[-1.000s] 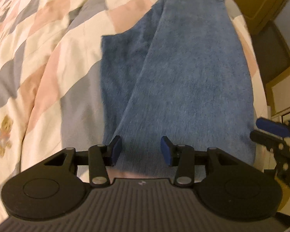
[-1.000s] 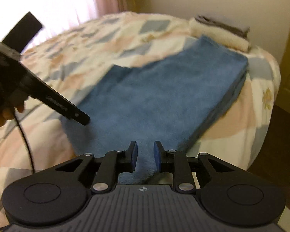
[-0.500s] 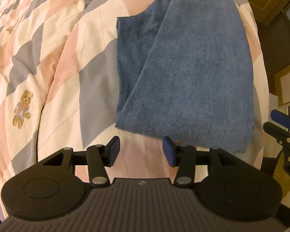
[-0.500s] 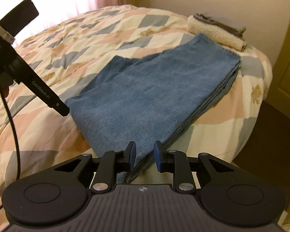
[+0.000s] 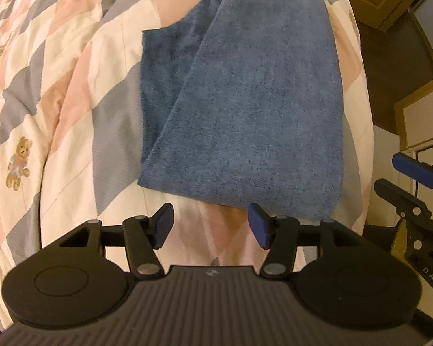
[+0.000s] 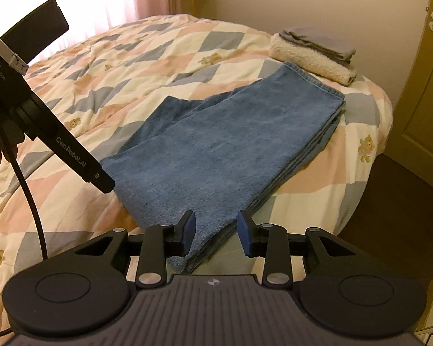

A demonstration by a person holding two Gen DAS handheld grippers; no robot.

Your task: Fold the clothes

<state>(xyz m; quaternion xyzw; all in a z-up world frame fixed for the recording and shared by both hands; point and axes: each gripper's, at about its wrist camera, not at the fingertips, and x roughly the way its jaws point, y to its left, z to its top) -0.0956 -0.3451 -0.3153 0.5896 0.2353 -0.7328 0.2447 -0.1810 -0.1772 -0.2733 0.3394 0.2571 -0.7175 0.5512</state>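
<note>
Blue jeans (image 5: 245,101) lie folded flat near the bed's edge, also in the right wrist view (image 6: 231,150). My left gripper (image 5: 210,227) is open and empty, just short of the jeans' near edge, over the quilt. My right gripper (image 6: 216,233) is open and empty, hovering above the near corner of the jeans. The left gripper's body (image 6: 43,121) shows at the left of the right wrist view; the right gripper's fingers (image 5: 412,167) show at the right of the left wrist view.
The bed has a checked quilt (image 5: 57,86) with teddy bears. A stack of folded towels (image 6: 314,54) sits at the far corner of the bed. The bed edge drops to a dark floor (image 6: 389,216) on the right; a door (image 6: 430,72) stands beyond.
Both grippers have pulled back from the jeans, which stay flat on the bed. The right gripper's jaws have opened wider; the left stays open.
</note>
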